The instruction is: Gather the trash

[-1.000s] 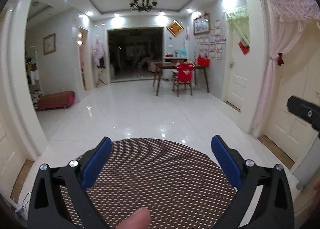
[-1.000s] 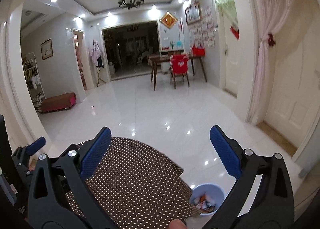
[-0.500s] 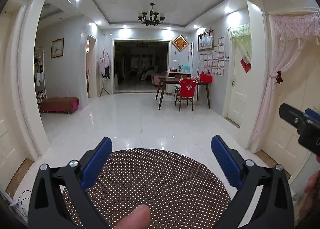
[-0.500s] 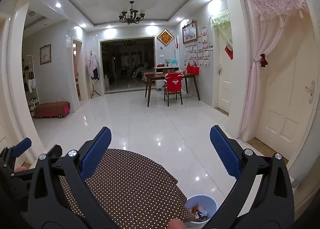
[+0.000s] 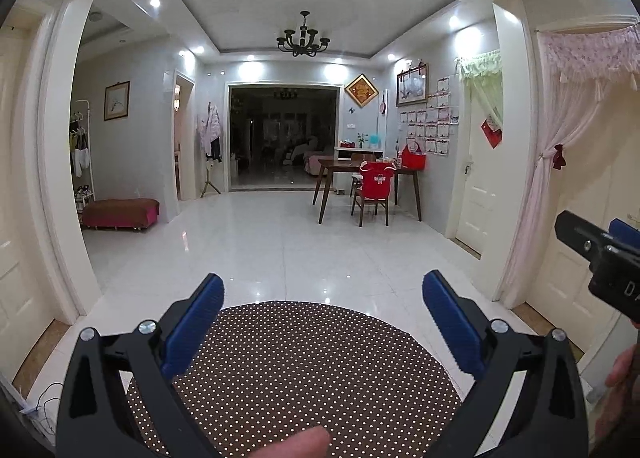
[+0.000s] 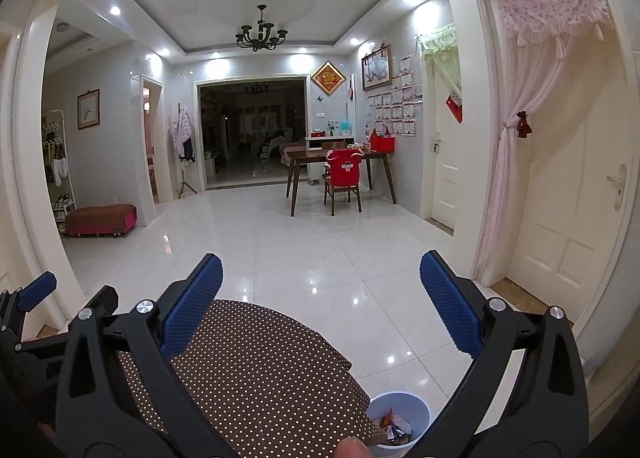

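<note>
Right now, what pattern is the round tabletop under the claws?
Dark brown with small white polka dots: the tabletop shows best in the left wrist view.

Below my tongs lies matt dotted cloth (image 5: 304, 370); beyond them glossy floor tiles (image 6: 320, 250); under my right tongs a smooth plastic bin (image 6: 416, 410).

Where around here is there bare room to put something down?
The polka-dot tabletop under both open grippers is bare all the way to its far edge. The white tile floor beyond is open up to the wooden table. The trash bin beside the tabletop already holds wrappers.
</note>
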Tool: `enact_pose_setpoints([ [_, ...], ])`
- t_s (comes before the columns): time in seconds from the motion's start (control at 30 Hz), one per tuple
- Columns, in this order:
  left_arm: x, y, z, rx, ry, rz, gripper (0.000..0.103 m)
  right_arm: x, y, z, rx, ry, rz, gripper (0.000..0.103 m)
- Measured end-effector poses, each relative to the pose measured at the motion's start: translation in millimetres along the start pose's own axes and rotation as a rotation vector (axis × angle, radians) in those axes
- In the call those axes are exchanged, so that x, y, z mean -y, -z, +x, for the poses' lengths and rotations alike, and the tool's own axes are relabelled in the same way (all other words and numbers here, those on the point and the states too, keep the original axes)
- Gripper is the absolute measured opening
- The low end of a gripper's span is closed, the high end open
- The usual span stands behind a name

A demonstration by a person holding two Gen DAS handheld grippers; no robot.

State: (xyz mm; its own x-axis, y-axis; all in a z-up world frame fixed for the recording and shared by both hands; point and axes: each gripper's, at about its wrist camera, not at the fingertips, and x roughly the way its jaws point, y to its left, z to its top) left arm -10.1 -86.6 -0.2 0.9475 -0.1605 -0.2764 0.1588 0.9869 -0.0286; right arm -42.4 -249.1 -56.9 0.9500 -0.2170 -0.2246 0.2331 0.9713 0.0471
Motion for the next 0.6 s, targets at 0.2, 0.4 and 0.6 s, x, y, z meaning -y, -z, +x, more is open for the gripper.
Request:
enact_pose_setpoints([
  [0.2,-1.2,-0.5,-0.7,0.009,0.009,-0.006,0.098,-2.1,-0.1,1.1,0.0,0.001,-0.001,0.097],
  [0.4,-1.8,1.8,1.4,0.002,0.004,0.002,0.098,-3.8,-0.2,6.3,-0.01,-0.002,0.002,0.097],
  [0.6,-2.9,2.7,6.0,-0.012,-0.011,-0.001,0.098,-2.4,0.6,9.5,-0.014,-0.005,0.004,0.097],
])
